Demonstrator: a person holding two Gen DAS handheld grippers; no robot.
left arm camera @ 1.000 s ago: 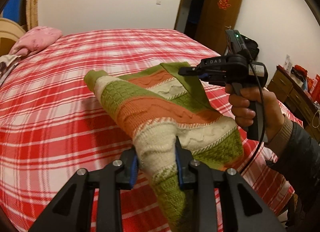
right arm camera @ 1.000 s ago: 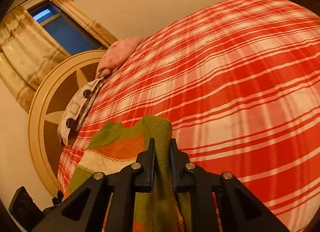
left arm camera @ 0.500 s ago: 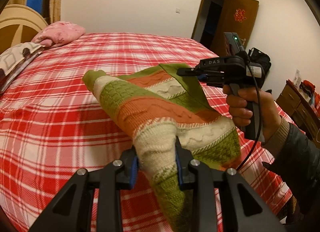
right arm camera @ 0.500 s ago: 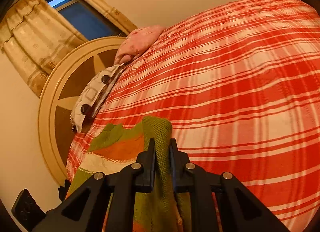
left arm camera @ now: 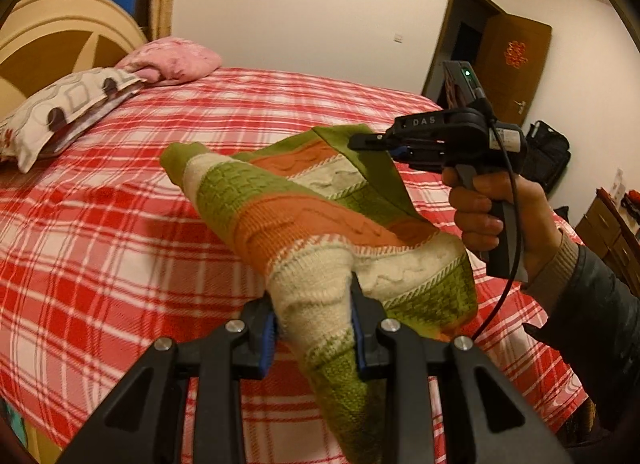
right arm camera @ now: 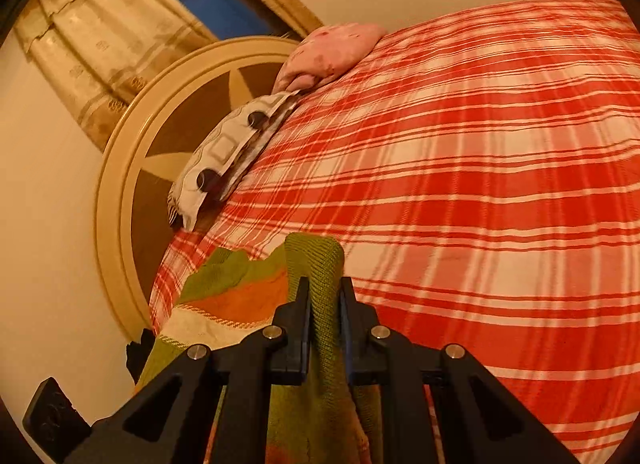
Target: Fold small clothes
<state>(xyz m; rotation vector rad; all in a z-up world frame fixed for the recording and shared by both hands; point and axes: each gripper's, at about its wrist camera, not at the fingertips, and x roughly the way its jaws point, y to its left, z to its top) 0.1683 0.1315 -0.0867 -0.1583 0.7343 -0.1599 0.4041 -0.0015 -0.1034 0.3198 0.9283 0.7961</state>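
A small knitted sweater [left arm camera: 304, 216] with green, orange and cream stripes hangs in the air above the bed, stretched between both grippers. My left gripper [left arm camera: 314, 316] is shut on a bunched cream part of it near the bottom of the left wrist view. My right gripper [left arm camera: 366, 142], held by a person's hand [left arm camera: 492, 208], is shut on the sweater's green edge at the far end. In the right wrist view that gripper [right arm camera: 325, 304] pinches the green ribbed edge [right arm camera: 316, 260], and the rest of the sweater [right arm camera: 228, 300] hangs to the left.
The bed is covered by a red and white plaid sheet [left arm camera: 100, 232]. A patterned pillow [left arm camera: 68, 108] and a pink pillow [left arm camera: 172, 60] lie by the round headboard [right arm camera: 132, 152]. A door [left arm camera: 508, 60], a black bag [left arm camera: 548, 152] and a wooden dresser [left arm camera: 612, 232] stand at the right.
Both grippers have carried the sweater sideways over the bed toward the headboard; the pillows and headboard have come further into view. Both grips are unchanged.
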